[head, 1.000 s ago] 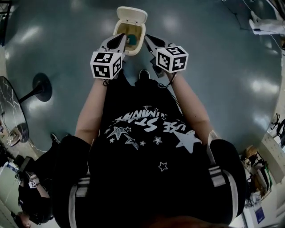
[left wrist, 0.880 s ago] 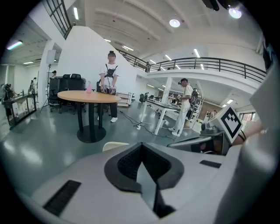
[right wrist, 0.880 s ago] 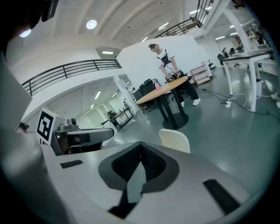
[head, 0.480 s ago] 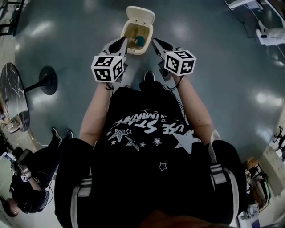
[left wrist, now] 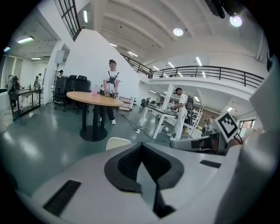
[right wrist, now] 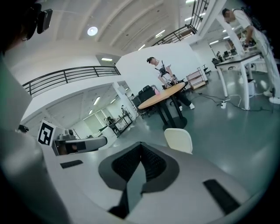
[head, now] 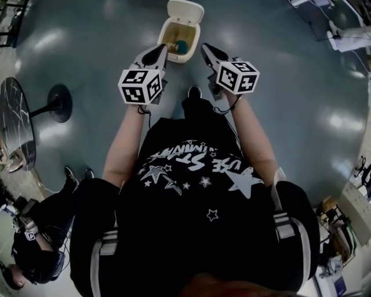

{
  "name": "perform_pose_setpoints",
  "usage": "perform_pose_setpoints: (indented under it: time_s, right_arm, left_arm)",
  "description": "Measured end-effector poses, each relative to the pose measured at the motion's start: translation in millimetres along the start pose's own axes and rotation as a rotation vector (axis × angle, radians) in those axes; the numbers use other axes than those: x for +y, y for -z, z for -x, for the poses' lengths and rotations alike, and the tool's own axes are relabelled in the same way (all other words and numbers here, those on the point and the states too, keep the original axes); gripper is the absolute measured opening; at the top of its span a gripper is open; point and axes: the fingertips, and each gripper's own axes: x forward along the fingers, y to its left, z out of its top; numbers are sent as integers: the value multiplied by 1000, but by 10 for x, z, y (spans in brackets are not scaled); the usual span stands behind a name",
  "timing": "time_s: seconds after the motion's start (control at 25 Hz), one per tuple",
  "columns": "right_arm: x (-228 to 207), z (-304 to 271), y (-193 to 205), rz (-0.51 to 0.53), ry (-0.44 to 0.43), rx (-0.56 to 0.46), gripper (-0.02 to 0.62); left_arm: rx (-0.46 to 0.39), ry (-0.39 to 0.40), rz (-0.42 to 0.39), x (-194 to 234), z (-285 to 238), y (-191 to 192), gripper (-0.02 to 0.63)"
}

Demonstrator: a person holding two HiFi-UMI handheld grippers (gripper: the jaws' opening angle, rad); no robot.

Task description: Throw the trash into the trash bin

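- Both grippers have drawn back from the trash bin [head: 174, 53] since a second ago. Then their tips were at its rim; now they are apart from it, and the bin sits higher and smaller in the head view.
- At far left in the head view, a dark round table [head: 14, 125] on a black pedestal foot stands on the glossy grey-green floor [head: 87, 35]. It has slid downward in the picture since the earlier frame.
- Below it, at the lower left edge, another person [head: 40, 243] in dark clothes is partly in view.
- The wearer's bare left forearm [head: 124, 139] reaches forward from a black star-printed shirt. It carries the left gripper [head: 159, 52], which tilts slightly downward with its marker cube nearest the camera.
- The left gripper's own view shows its jaws [left wrist: 141, 151] clenched together with nothing between them. The bin's cream lid [left wrist: 117, 142] peeks just above them.
- In the centre, ahead of the person's shoe, the cream trash bin stands with its lid [head: 185, 11] flipped open and upright behind it.
- Inside the bin lies a teal piece of trash [head: 181, 45] against a brownish interior. What else is in there cannot be made out.
- The bare right forearm [head: 252, 136] mirrors the left, and the right gripper [head: 207, 51] points toward the bin's right side without touching it.
- The right gripper's own view shows its jaws [right wrist: 141, 148] pressed shut and empty. The bin's lid [right wrist: 178, 139] stands just beyond them.
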Motion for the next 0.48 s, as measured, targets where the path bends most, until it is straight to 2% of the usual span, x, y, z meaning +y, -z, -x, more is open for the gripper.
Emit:
perform_pose_setpoints:
  time_s: [0.48]
  right_arm:
    - [575,365,289,37,24,-56,6]
  left_arm:
    - [-58,31,-11,-116,742,108,11]
